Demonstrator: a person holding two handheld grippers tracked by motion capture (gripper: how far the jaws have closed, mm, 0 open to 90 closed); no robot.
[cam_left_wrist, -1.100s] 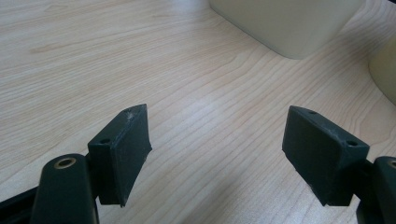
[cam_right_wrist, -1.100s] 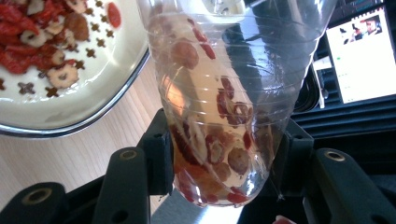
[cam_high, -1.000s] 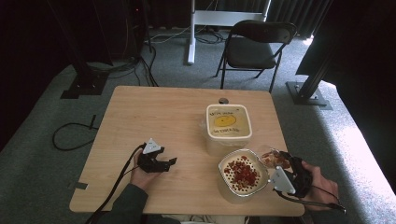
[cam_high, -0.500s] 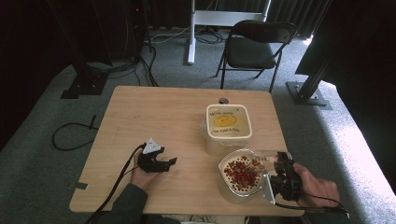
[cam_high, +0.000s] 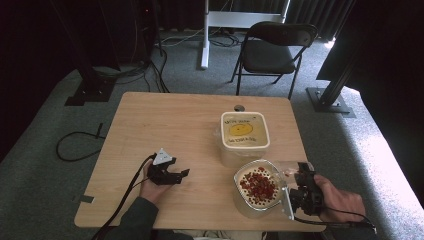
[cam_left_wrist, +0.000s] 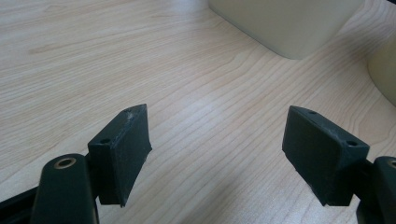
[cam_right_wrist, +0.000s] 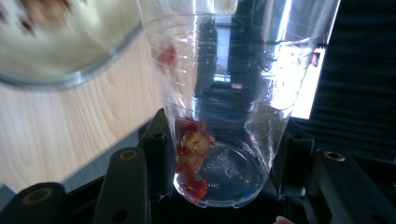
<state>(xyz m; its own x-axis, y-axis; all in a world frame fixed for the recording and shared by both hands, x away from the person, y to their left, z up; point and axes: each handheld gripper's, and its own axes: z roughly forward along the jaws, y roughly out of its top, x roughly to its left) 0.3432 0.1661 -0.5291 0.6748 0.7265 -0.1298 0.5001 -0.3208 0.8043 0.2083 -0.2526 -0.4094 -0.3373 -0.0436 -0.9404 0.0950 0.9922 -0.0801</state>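
Since a second ago, my right gripper (cam_high: 299, 176) is tipping its clear cup (cam_right_wrist: 219, 116) lower beside the bowl (cam_high: 257, 189) at the counter's (cam_high: 165, 120) near right corner. My left gripper (cam_high: 176, 176) is resting wide open on bare wood, holding nothing. Red scraps are clinging inside the clamped cup, seen close in the right gripper view.

The table (cam_high: 165, 125) is pale wood with a fine, wavy grain. The tub (cam_high: 243, 137) is cream, its lid (cam_high: 244, 130) white-rimmed with a yellow round mark in the middle. The bowl (cam_high: 257, 190) is clear glass, creamy white inside and scattered with dark red bits (cam_high: 260, 184). The cup (cam_right_wrist: 224, 93) is clear plastic, with a few red and tan scraps (cam_right_wrist: 191, 154) stuck at its bottom. Both grippers (cam_high: 167, 172) (cam_high: 302, 187) are black; the left carries a light grey plate (cam_high: 163, 156). The chair (cam_high: 275, 47) is black, the carpet (cam_high: 45, 165) grey.
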